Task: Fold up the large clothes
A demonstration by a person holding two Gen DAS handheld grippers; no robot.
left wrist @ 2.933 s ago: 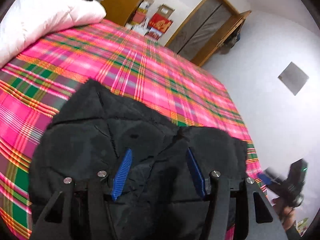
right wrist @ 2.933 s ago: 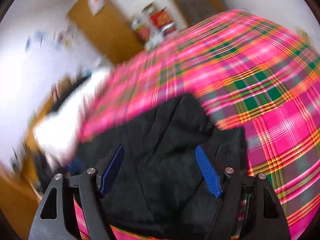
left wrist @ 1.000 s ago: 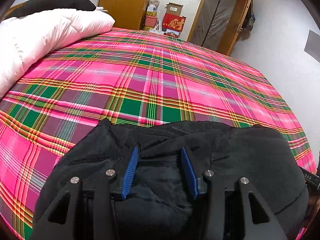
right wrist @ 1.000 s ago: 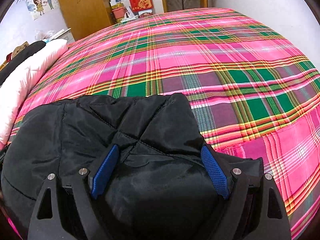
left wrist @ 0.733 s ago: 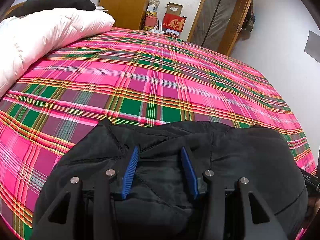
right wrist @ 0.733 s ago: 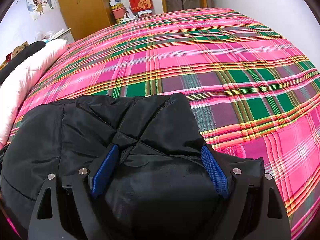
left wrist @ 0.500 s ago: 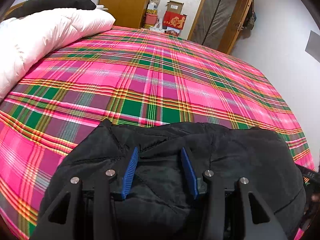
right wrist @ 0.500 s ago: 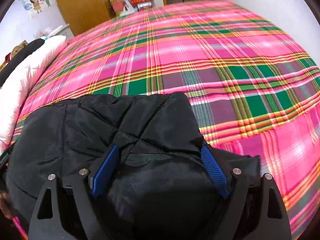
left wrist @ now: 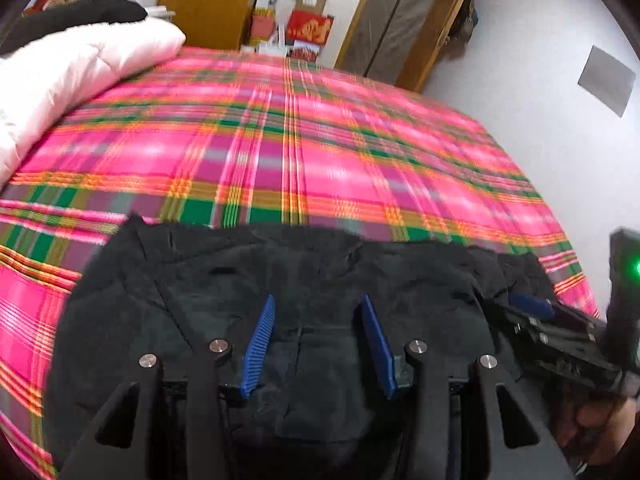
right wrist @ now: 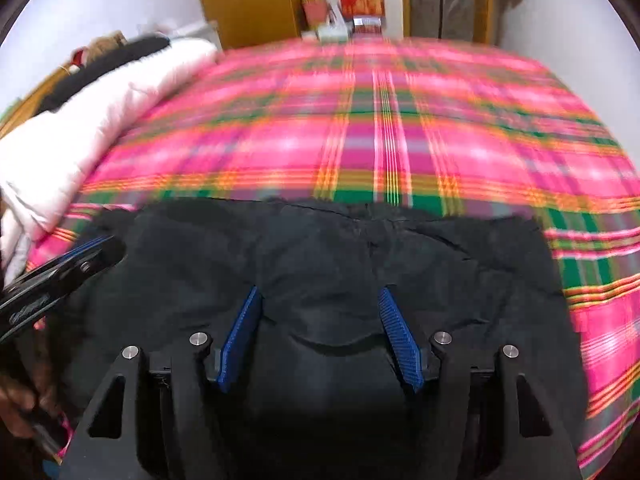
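A black quilted jacket (left wrist: 400, 280) lies bunched on the near part of a pink plaid bed (left wrist: 320, 152). My left gripper (left wrist: 317, 300) is shut on a thick fold of it, with fabric filling the gap between the blue pads. In the right wrist view the jacket (right wrist: 440, 264) bulges between the pads of my right gripper (right wrist: 320, 291). Its jaws are closing and the pads press into the cloth. Each gripper shows in the other's view: the right gripper (left wrist: 532, 306) at the jacket's right end, the left gripper (right wrist: 92, 246) at its left end.
A white duvet (left wrist: 68, 76) with a dark garment on top is piled along the bed's left side. Beyond the bed stand a wooden wardrobe (left wrist: 208, 0), boxes (left wrist: 308, 28) and a door (left wrist: 404, 16). A hand (left wrist: 600, 420) holds the right gripper. A white wall runs along the right.
Both grippers have moved with the jacket, and the bed now looks blurred. The right jaws have narrowed on the cloth. Each gripper has come into the other's view.
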